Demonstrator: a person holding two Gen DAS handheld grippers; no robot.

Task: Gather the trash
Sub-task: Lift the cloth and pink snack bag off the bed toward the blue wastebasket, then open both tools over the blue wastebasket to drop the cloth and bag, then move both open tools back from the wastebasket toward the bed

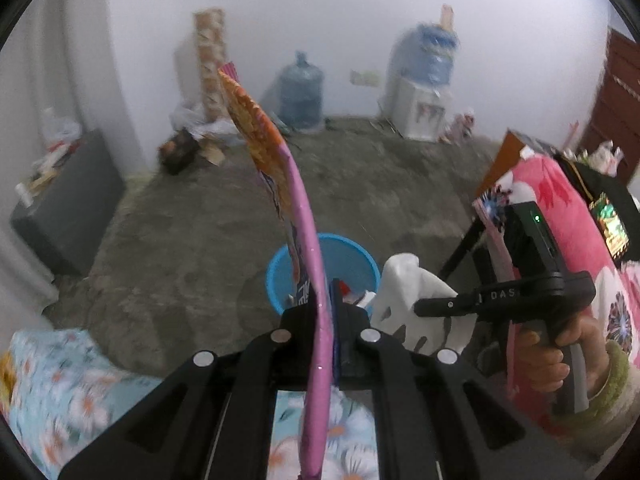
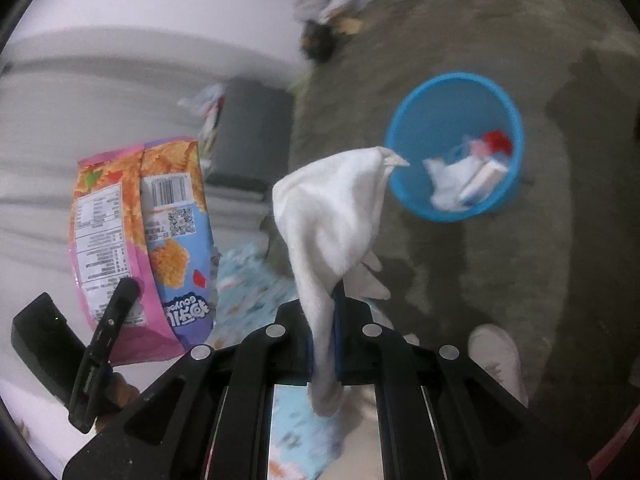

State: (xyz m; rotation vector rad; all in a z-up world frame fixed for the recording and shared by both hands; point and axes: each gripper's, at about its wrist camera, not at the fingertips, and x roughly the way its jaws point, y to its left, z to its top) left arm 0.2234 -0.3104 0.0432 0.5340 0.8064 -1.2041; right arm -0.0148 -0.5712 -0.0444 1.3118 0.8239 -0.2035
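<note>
Left gripper (image 1: 326,320), jaws clamped on the snack bag (image 1: 260,136); right gripper (image 2: 323,344) pinching a white tissue (image 2: 332,208). Neither dropped yet. Blue bin (image 2: 404,120) waits at one o'clock on the floor, already holding some trash.

Bare floor (image 2: 500,280) rings the open-topped blue bucket (image 2: 408,120), part-filled with trash.

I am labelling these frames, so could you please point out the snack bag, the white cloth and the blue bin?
snack bag (image 2: 160,216), right wrist view, printed back panel.
white cloth (image 2: 332,208), right wrist view, middle of the bunched fabric.
blue bin (image 2: 424,112), right wrist view, inner wall.
</note>
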